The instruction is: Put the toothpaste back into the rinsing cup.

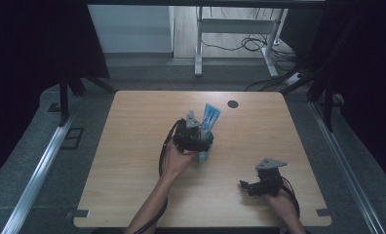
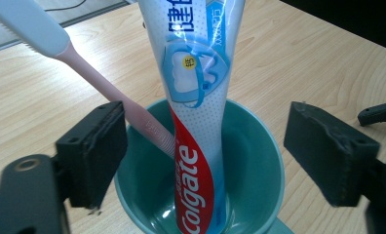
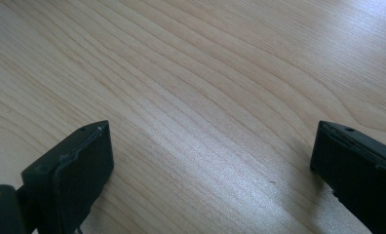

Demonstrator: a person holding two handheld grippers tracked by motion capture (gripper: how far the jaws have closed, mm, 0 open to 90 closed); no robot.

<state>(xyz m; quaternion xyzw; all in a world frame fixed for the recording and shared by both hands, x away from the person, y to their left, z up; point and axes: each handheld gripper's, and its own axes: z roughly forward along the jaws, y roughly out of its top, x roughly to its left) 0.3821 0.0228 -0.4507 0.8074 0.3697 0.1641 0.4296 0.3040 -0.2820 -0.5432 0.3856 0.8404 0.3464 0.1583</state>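
R gripper (image 1: 246,185) rests at near right table (image 1: 132,146) edge, jaws wide – nothing held. L gripper (image 2: 205,146) at table centre, jaws wide astride green cup (image 2: 259,165) w/ toothpaste tube (image 2: 201,122) and pink toothbrush (image 2: 108,92) – not gripped.

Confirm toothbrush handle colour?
Pale pink handle on the toothbrush, leaning in the teal cup; clearest in left gripper view.

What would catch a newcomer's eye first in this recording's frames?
Most striking is the white, red and blue Colgate toothpaste tube standing in a teal round cup near the middle of the light wooden table, with a pink-handled toothbrush leaning beside it in the same cup. The left gripper hangs open with a jaw on each side of the cup, while the right gripper sits open over bare wood near the table's front right.
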